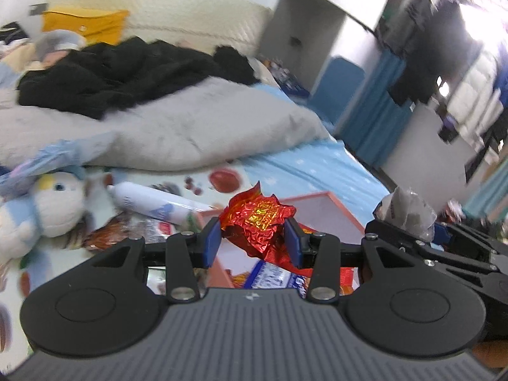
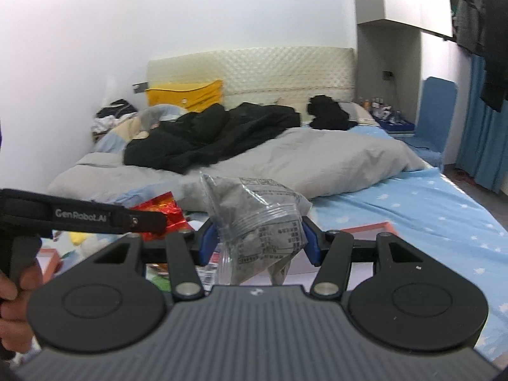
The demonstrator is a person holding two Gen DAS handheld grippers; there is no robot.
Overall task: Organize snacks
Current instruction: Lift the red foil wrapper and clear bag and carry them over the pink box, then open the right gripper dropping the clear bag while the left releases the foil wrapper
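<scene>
Box [image 1: 346,212] on the bed [image 1: 317,165]. Left of box: tube [image 1: 152,203], then plush toy [image 1: 54,203]. Behind box: duvet [image 1: 197,127].

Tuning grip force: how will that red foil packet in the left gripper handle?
The red foil packet is heavily crinkled, so it likely crushes rather than resists. It bulges above the left gripper's fingers without sagging, so it is probably light. The glossy foil may slip, though the creases should give some hold.

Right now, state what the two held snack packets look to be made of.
Red packet in the left gripper: probably metallised foil, shiny and finely crinkled. Grey packet in the right gripper: likely clear plastic film, glossy, contents showing through.
</scene>
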